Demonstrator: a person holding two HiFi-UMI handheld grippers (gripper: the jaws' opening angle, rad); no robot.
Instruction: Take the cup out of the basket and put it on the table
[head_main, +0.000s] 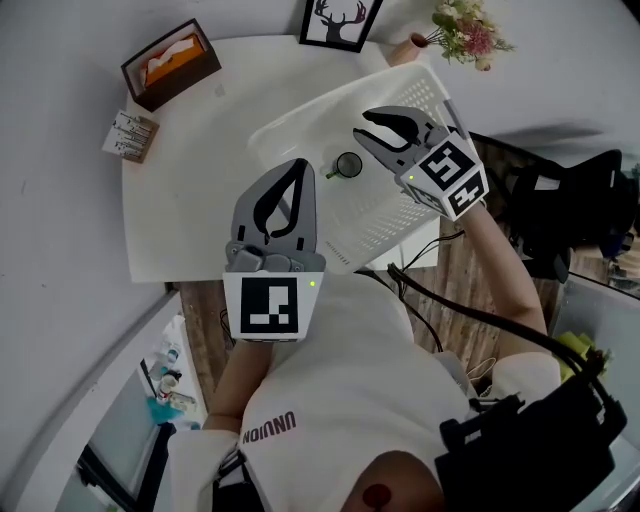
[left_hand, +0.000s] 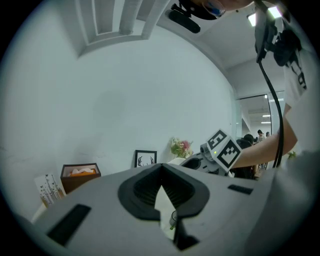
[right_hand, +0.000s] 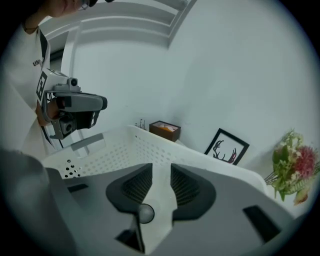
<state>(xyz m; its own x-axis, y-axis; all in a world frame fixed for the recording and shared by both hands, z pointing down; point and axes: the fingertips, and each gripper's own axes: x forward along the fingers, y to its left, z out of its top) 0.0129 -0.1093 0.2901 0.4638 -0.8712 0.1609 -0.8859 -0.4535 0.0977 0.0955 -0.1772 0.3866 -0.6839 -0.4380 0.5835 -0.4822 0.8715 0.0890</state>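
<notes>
Cup (head_main: 347, 165) sits in the white basket (head_main: 425, 95) on the bench (head_main: 200, 170) at frame centre, right gripper (head_main: 362, 127) beside it with fingers slightly apart and empty, left gripper (head_main: 298, 167) fingers closed, empty.

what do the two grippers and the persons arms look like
The left gripper and right gripper are both grey, with curved jaws lined in ribbed black pads. Each carries a white cube with black square markers and a small green light. A black cable runs beside the right arm. The person wears a white short-sleeved shirt.

Basket (head_main: 320, 105) walls rd cup (head_main: 347, 165), top free
</notes>
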